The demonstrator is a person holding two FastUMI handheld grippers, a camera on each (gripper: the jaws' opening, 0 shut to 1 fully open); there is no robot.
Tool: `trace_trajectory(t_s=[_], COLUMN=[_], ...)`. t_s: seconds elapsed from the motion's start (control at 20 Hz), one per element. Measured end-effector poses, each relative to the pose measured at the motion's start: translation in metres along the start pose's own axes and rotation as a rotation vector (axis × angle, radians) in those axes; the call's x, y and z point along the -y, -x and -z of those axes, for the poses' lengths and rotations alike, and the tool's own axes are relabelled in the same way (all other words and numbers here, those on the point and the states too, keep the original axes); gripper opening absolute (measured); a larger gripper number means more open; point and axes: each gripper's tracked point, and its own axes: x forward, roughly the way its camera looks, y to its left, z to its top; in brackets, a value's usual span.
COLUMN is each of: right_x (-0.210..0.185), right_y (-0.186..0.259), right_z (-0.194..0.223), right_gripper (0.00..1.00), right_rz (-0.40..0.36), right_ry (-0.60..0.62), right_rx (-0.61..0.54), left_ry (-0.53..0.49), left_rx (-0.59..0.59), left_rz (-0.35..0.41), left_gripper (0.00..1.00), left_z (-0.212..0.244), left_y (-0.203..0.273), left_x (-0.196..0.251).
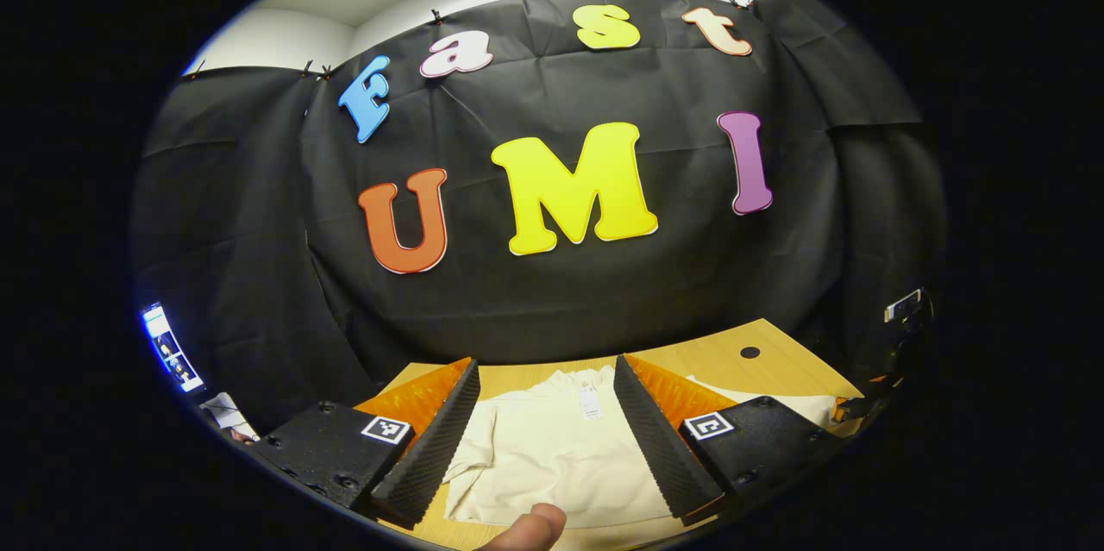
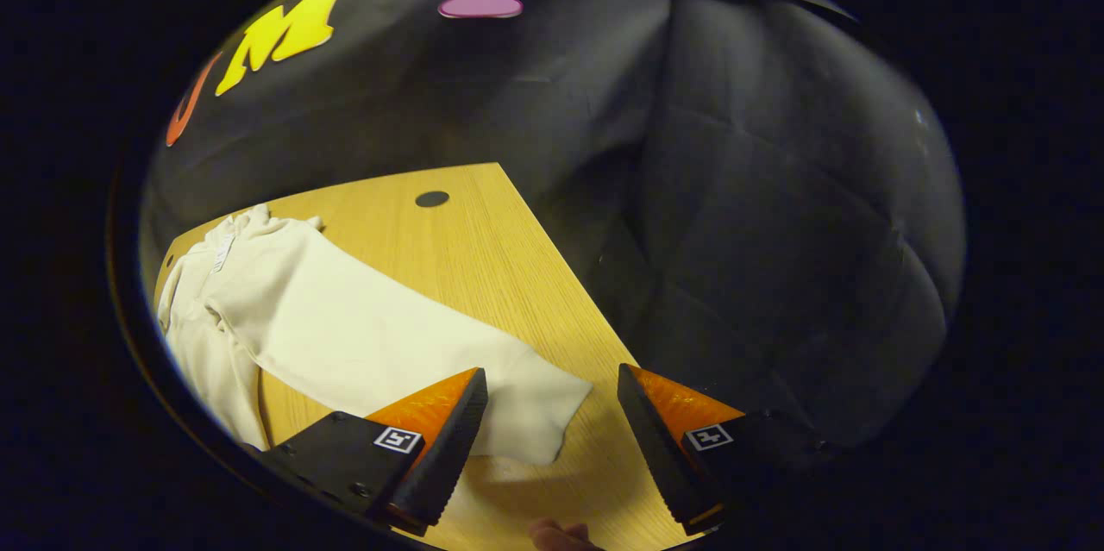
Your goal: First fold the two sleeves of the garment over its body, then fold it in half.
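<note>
Desk (image 2: pixel 483 249) carries a cream long-sleeved garment (image 1: pixel 552 447) lying flat, collar toward the booth wall. One sleeve (image 2: pixel 388 344) lies stretched out from the body, long axis running diagonally, cuff just beside the right gripper (image 2: pixel 552 439). Left gripper (image 1: pixel 548 439) hangs over the body. Both sets of jaws are spread, holding nothing. Right gripper is nearer that cuff; the other sleeve's lie I can't tell.
</note>
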Motion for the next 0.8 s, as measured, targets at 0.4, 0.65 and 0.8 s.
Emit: trace_trajectory(t_s=[0.4,0.65,0.8], right_x=[0.008,-0.003,-0.006], right_y=[-0.003,-0.007,-0.005], right_z=[0.028,0.029,0.030], right_gripper=[0.94,0.86,0.72], right_rz=[0.087,0.070,0.067], right_ry=[-0.167,-0.198,-0.224], right_rx=[-0.172,-0.206,-0.230], left_ry=[0.025,0.025,0.046], left_rx=[-0.026,-0.013,-0.027], left_rz=[-0.016,-0.034,-0.041], left_gripper=[0.99,0.99,0.99], left_z=[0.012,0.011,0.018], left_y=[-0.006,-0.007,-0.008], left_x=[-0.032,-0.054,-0.063])
